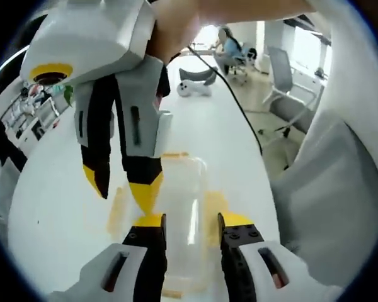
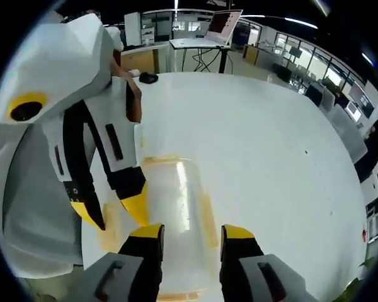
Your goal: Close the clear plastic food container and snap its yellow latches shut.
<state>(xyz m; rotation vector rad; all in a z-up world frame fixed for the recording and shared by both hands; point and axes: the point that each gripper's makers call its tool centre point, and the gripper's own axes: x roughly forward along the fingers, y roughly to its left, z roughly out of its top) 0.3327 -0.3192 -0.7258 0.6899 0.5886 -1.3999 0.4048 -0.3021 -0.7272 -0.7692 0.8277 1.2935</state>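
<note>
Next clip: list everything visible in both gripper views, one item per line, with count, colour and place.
Food container: one, clear plastic, on the white table between the two claws; also in the right gripper view.
Latches: yellow, along the container's sides; exact count unclear.
Table: one, white, long.
Black cable: one, running across the table.
White object: one, at the table's far end; too blurred to identify.
Office chairs: grey, beside the table.
Laptop: one, on a far desk.
Left claw: white, black, yellow tips, open, straddling the container.
Right claw: same colours, open, over the container.
</note>
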